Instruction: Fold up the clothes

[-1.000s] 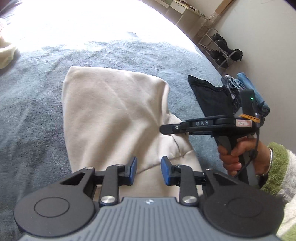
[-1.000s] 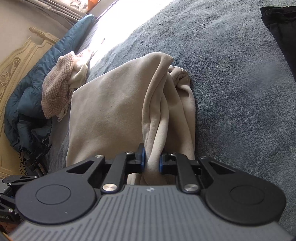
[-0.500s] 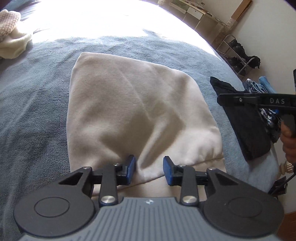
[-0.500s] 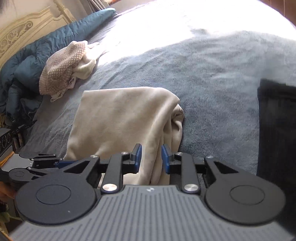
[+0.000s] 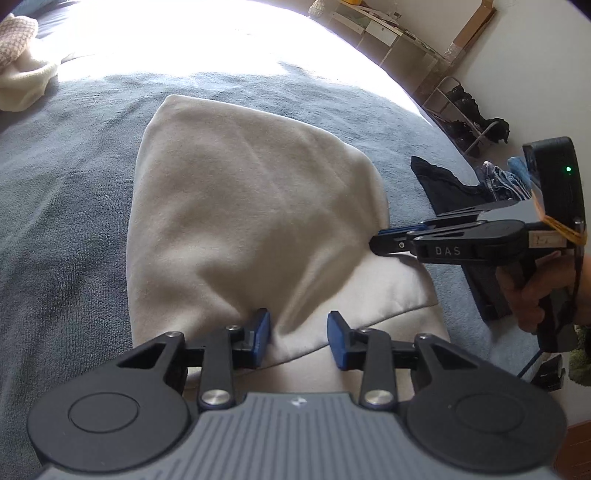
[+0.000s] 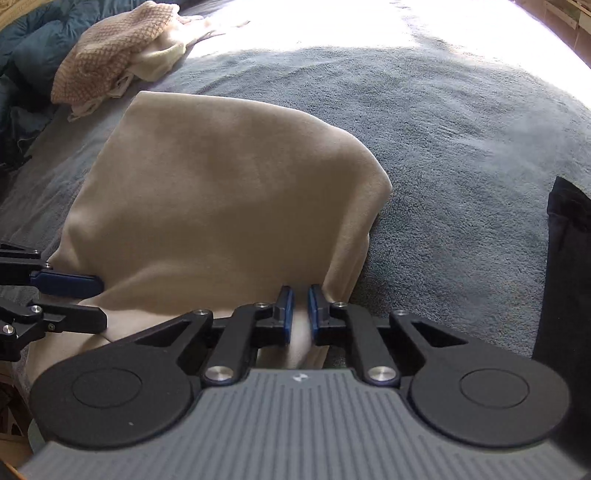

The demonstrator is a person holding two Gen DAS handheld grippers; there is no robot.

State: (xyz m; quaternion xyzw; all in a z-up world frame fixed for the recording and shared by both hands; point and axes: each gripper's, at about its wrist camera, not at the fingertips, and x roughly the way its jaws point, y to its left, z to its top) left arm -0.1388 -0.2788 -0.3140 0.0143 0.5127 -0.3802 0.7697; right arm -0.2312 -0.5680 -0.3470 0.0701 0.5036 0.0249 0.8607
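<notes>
Cream garment [image 5: 251, 229] lies folded on the grey-blue blanket [image 5: 66, 229], roughly mid-bed, top layer doubled over a lower layer that sticks out at the near right; left gripper [image 5: 297, 338] sits at the near edge of the fold, jaws part open and opening, cloth lying between the blue pads [image 5: 263, 334] but neither pad pressing on it; right gripper [image 6: 300, 314] is at the garment's near right corner, jaws closing to a narrow gap with a ridge of cream cloth pinched between them; from the left wrist view the same tool comes in from the right, tip against the fold's right edge, held by a hand [image 5: 532, 291] with a green sleeve cuff; black garment [image 6: 565, 266] lies flat on the blanket to the right, apart from the cream one; knitted beige top [image 6: 110, 48] is bunched at the far left, near a teal quilt [image 6: 29, 33]; far part of the bed is washed out by sunlight; shoe rack [image 5: 465, 118] stands against the wall beyond the bed's far right.
</notes>
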